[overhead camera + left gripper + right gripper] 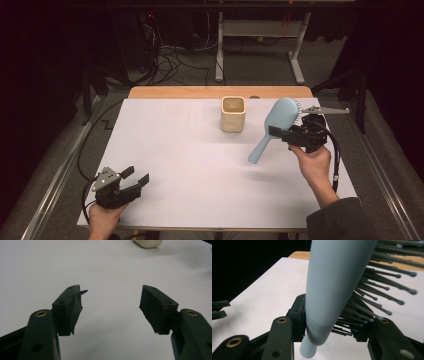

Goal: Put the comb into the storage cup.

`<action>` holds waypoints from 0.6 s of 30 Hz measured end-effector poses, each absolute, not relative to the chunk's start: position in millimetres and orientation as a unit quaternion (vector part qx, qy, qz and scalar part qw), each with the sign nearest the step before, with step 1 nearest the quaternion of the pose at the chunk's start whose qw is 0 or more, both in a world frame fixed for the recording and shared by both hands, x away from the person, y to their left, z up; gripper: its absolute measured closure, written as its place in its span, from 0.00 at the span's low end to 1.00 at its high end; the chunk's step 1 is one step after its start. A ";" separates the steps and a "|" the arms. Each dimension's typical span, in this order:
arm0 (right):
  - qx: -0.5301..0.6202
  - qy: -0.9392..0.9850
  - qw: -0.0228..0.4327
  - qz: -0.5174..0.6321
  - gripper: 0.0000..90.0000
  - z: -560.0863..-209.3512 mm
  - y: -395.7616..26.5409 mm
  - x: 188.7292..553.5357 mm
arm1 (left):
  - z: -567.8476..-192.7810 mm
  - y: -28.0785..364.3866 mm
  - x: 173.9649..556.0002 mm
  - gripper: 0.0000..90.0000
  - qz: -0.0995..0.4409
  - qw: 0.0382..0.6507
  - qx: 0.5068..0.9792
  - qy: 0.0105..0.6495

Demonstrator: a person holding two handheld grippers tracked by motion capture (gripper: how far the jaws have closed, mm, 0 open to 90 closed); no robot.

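High view first: right claw clamped on one pale blue hairbrush, gripping around where the head narrows into the handle, lifted off the white tabletop. Long axis runs on a slant, head up toward the far right, handle tip down toward the near left. One cream cup, upright and open on top, sitting near the far edge, just left of the brush head and apart from it. Looks like the cup is where the brush goes, so probably needs swinging left and tipping handle-down over that opening. Right hand way closer to the cup. Left claw parked at the near left corner, well apart from everything.

Left gripper view: left claw spread wide, nothing between the pads, bare tabletop ahead, bottom of the cup peeking in at the top edge.

Right gripper view: hairbrush squeezed between the two black jaws, smooth back against one side, bristles against the other, handle end poking down below the grip.

Count: one brush, one cup, two claws.
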State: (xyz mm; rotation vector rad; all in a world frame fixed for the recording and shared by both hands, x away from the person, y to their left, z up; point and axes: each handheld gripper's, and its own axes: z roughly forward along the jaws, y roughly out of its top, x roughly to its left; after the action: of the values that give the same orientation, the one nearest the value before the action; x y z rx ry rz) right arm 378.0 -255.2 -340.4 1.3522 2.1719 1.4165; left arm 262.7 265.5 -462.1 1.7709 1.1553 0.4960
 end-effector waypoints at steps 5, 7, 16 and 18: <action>0.461 0.735 0.110 0.484 0.62 -338.7 -253.7 381.1 | -462.2 265.6 263.0 0.38 0.202 0.466 0.721 0.471; 0.461 0.734 0.110 0.486 0.62 -337.3 -253.1 382.6 | -462.2 265.5 262.9 0.38 0.202 0.466 0.721 0.471; 0.462 0.733 0.116 0.485 0.62 -333.0 -248.5 389.1 | -462.0 265.8 262.7 0.38 0.203 0.467 0.720 0.471; 0.462 0.734 0.116 0.483 0.62 -331.8 -246.3 391.8 | -461.7 266.1 262.6 0.38 0.204 0.468 0.719 0.472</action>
State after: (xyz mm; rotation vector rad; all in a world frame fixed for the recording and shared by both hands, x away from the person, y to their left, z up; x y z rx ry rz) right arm 391.8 -246.3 -331.8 1.3532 2.1501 1.4157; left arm 262.6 266.1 -461.7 1.7640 1.1580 0.4996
